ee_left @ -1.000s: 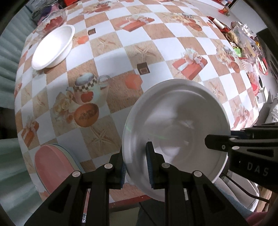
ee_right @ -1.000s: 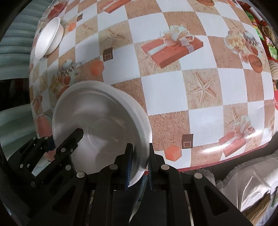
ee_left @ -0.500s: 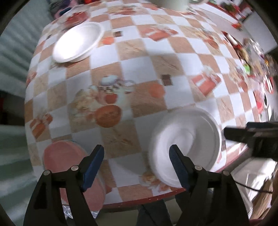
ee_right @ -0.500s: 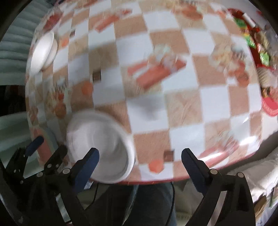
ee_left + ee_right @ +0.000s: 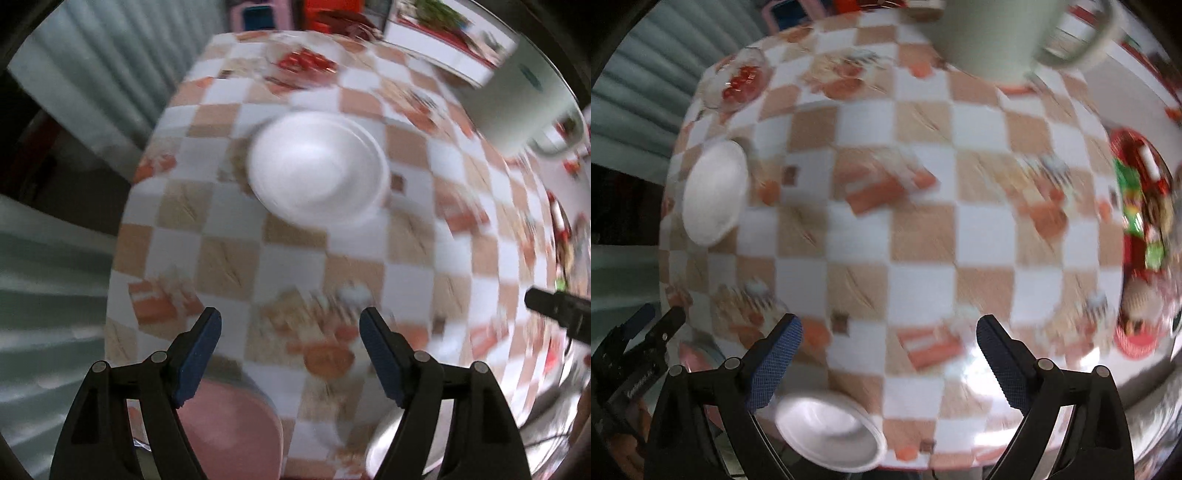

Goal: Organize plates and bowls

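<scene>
A white bowl [image 5: 317, 166] sits on the checked tablecloth [image 5: 236, 258] at the far left; it also shows in the right wrist view [image 5: 714, 194]. A second white bowl [image 5: 831, 432] rests at the table's near edge, below and between my right gripper's fingers; its rim shows in the left wrist view [image 5: 391, 439]. A pink plate [image 5: 229, 424] lies at the near left corner. My left gripper [image 5: 290, 350] is open and empty, above the table. My right gripper [image 5: 890, 358] is open and empty. Both views are blurred.
A large pale mug [image 5: 997, 33] stands at the back; it also shows in the left wrist view [image 5: 517, 92]. A glass dish with red contents [image 5: 738, 81] is at the back left. Red and green packets [image 5: 1141, 229] crowd the right side.
Both grippers have let go of the white bowl, which now rests at the near edge. Both have opened wide and swung up and toward the far bowl.
</scene>
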A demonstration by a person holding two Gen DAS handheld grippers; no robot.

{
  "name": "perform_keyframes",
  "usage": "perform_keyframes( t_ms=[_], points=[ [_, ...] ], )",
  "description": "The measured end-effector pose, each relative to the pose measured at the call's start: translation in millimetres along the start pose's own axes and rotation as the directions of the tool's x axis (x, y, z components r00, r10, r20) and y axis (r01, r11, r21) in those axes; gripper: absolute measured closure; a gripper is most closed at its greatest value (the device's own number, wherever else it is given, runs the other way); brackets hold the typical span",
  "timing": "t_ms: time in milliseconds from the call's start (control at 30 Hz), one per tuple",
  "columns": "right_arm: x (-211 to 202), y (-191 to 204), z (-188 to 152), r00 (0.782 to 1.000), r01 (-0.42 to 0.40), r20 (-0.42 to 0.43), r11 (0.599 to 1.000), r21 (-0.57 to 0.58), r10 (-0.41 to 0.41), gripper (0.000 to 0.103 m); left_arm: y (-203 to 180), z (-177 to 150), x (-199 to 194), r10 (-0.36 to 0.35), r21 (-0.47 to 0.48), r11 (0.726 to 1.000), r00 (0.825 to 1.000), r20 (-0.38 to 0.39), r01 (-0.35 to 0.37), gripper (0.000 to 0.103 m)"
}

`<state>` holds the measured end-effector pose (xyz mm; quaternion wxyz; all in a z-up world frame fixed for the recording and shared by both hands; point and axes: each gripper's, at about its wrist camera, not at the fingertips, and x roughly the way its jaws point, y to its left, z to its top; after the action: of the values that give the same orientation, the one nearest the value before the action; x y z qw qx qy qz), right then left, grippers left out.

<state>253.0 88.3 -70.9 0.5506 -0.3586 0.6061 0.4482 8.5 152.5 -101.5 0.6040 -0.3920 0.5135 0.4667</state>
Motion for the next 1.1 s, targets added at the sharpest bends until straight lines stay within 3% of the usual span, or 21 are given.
perform_keyframes(
  t_ms=[333, 600, 900, 1100],
  points=[
    [44.6, 63.5, 60.7, 0.999, -0.045, -0.024, 0.996, -0.082, 0.043, 0.007, 22.9, 61.1, 36.7, 0.12, -0.08, 0.99, 0.993, 0.008, -0.119, 0.023],
    [74.2, 99.0, 97.0, 0.998, -0.057, -0.031, 0.995, -0.084, 0.055, 0.007, 25.8, 99.5, 62.2, 0.168, -0.057, 0.984, 0.986, 0.009, -0.167, 0.023],
    [107.4, 121.0, 114.4, 0.999, -0.003, -0.044, 0.994, -0.109, -0.001, 0.007, 24.6, 119.1, 98.9, 0.224, 0.011, 0.975, 0.974, -0.021, -0.224, 0.023],
    [124.8, 128.0, 114.6, 0.998, 0.01, -0.062, 0.992, -0.124, -0.018, 0.007, 25.1, 123.9, 113.4, 0.205, 0.026, 0.978, 0.978, -0.03, -0.205, 0.023]
  ],
)
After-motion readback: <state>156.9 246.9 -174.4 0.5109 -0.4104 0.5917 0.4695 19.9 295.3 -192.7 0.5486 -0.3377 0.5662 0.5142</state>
